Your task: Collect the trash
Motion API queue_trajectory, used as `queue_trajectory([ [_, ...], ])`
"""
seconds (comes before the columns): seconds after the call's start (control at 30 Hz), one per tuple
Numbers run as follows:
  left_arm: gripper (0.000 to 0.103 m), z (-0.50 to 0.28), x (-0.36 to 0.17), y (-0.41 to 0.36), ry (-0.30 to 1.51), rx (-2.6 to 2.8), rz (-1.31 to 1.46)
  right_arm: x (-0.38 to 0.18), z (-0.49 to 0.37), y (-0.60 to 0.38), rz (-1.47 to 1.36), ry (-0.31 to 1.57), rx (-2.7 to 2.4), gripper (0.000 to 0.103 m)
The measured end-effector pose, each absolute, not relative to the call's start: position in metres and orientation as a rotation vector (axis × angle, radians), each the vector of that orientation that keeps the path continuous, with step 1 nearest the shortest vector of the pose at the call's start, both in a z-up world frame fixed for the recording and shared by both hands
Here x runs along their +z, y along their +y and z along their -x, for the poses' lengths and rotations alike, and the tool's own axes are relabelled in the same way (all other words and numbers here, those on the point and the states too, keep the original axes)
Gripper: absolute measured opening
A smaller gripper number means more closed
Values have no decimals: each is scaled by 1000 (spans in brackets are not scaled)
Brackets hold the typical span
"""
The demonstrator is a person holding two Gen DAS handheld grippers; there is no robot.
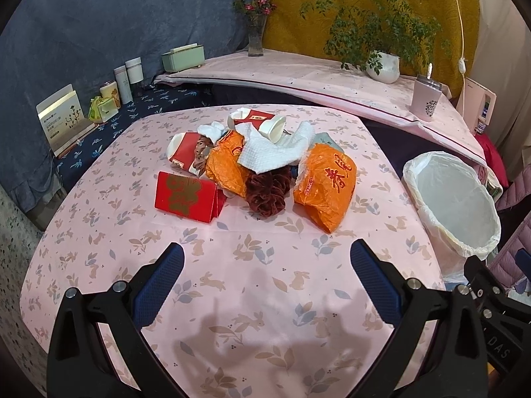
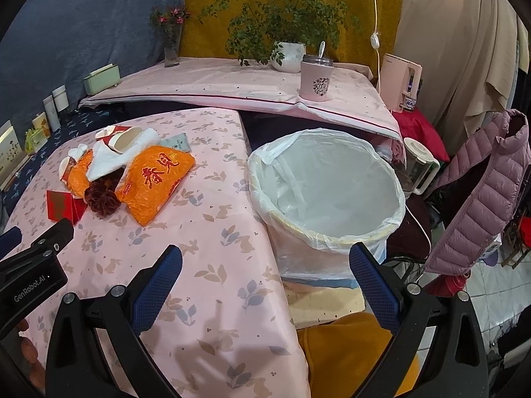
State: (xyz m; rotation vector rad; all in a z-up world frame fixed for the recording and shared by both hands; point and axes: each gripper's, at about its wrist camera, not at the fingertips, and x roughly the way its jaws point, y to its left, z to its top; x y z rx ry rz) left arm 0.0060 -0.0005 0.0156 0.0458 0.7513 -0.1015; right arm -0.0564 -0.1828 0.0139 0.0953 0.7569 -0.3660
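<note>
A trash pile lies mid-table: an orange plastic bag (image 1: 327, 184), a white paper towel (image 1: 270, 152), a dark red scrunchie (image 1: 267, 194), a red envelope (image 1: 187, 197), and crushed red-and-white paper cups (image 1: 186, 154). The orange bag (image 2: 154, 179) and scrunchie (image 2: 101, 197) also show in the right wrist view. A bin with a white liner (image 1: 453, 199) stands at the table's right edge (image 2: 327, 192). My left gripper (image 1: 267, 260) is open and empty, near the pile. My right gripper (image 2: 265, 262) is open and empty, at the table's edge before the bin.
The table has a pink rabbit-print cloth (image 1: 232, 282). Behind is a shelf with a potted plant (image 1: 383, 64), a flower vase (image 1: 255, 38), a pink mug (image 1: 424, 101) and a green box (image 1: 182, 56). A pink jacket (image 2: 481, 192) hangs on the right.
</note>
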Motion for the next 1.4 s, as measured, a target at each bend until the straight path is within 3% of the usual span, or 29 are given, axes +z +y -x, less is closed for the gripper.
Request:
queue_trajectory([
  [0.97, 95, -63, -1, 43, 765, -95, 5, 3, -6, -141, -41, 746, -309, 96],
  [1.4, 95, -124, -22, 113, 830, 36, 129, -19, -77, -117, -80, 796, -246, 96],
])
